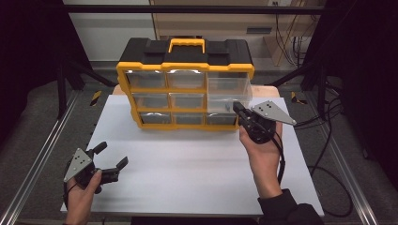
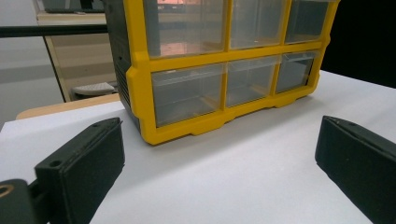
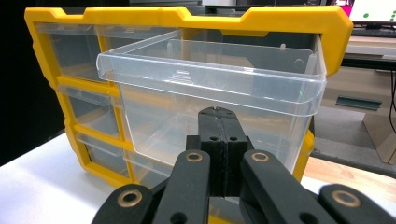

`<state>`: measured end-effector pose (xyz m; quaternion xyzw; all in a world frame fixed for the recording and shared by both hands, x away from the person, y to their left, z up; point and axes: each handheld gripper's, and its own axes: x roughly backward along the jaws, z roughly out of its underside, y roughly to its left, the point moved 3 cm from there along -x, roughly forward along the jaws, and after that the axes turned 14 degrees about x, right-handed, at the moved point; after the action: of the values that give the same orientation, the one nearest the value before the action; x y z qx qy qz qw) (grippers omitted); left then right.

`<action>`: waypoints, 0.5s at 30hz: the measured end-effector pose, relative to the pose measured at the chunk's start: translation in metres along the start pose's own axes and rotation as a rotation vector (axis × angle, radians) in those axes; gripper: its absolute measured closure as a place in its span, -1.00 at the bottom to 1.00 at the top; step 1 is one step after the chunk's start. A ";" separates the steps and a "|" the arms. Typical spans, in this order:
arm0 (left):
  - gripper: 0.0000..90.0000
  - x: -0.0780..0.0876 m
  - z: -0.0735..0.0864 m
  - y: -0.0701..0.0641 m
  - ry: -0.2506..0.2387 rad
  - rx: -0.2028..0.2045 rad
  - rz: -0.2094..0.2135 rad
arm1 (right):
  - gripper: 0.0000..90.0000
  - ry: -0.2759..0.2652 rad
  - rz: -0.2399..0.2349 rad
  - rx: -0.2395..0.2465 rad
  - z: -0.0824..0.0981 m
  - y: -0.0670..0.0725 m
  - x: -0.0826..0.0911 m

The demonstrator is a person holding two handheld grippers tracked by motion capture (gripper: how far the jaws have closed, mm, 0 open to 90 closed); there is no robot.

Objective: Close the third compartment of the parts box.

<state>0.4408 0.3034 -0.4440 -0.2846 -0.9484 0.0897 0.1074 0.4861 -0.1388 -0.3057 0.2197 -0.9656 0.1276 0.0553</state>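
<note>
Stood at the far edge of the white desk (image 1: 197, 159): a yellow-framed organiser (image 1: 185, 91) with a black top and yellow handle, nine clear drawers in three rows. Projected forward from the right column: the large clear drawer (image 3: 210, 93), pulled partway out of its bay, front face toward the right gripper (image 1: 244, 115). Jaws of that gripper pressed fully together, tips at or against the drawer's front wall; contact not certain, nothing pinched between them.

Judged light and thin-walled, stiff enough to slide but smooth and slippery, likely to flex or crack under a hard squeeze. Best taken by the rolled top lip of the front wall, not by the flat face.

Looked empty: nothing visible through the drawer's walls, nor in the smaller drawers (image 2: 189, 93) beside and below.

Hovered near the desk's near left corner: the left gripper (image 1: 110, 161), jaws spread wide, holding nothing, well apart from the organiser.
</note>
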 end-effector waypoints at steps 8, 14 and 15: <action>-0.98 -0.001 0.000 -0.001 0.004 -0.008 0.000 | 1.00 0.005 -0.004 0.003 0.000 0.001 -0.005; -0.98 -0.003 0.000 -0.001 0.009 -0.010 0.004 | 1.00 0.003 -0.010 0.004 0.000 0.001 -0.008; -0.98 -0.003 0.001 -0.001 0.012 -0.010 0.004 | 1.00 0.002 -0.012 0.003 0.000 0.000 -0.009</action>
<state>0.4427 0.3006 -0.4448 -0.2878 -0.9476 0.0834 0.1113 0.4945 -0.1346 -0.3071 0.2252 -0.9641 0.1290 0.0569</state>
